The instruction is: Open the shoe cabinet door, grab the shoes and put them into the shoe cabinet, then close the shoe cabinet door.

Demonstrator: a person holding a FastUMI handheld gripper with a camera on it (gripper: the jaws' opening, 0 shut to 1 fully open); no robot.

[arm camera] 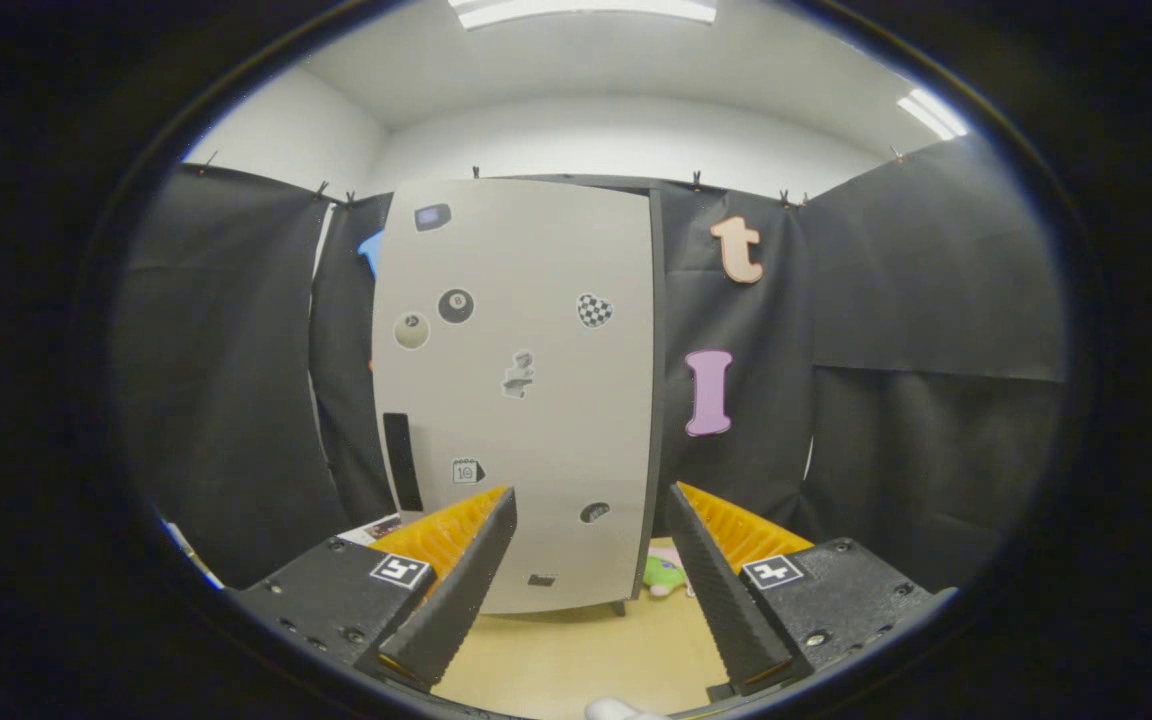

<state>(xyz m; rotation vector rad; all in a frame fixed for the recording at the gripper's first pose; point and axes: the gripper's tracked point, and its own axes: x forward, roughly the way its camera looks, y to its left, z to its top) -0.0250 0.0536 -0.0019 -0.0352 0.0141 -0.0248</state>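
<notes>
Facing the closed sticker-dotted shoe cabinet door [521,400], gripper [591,545] fingers spread empty.

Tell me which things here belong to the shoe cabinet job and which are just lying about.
For the job:
- shoe cabinet, door shut
- its black handle
- gripper, fingers open, nothing between them

Lying about:
- pink-and-green toy on the floor beside the cabinet
- stickers on the door

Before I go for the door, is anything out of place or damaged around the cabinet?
Nothing looks damaged. The shoe cabinet stands upright, door shut, stickers intact. One stray: a small pink and green soft item lies on the floor beside the cabinet's base. The gripper is open, holding nothing.
</notes>
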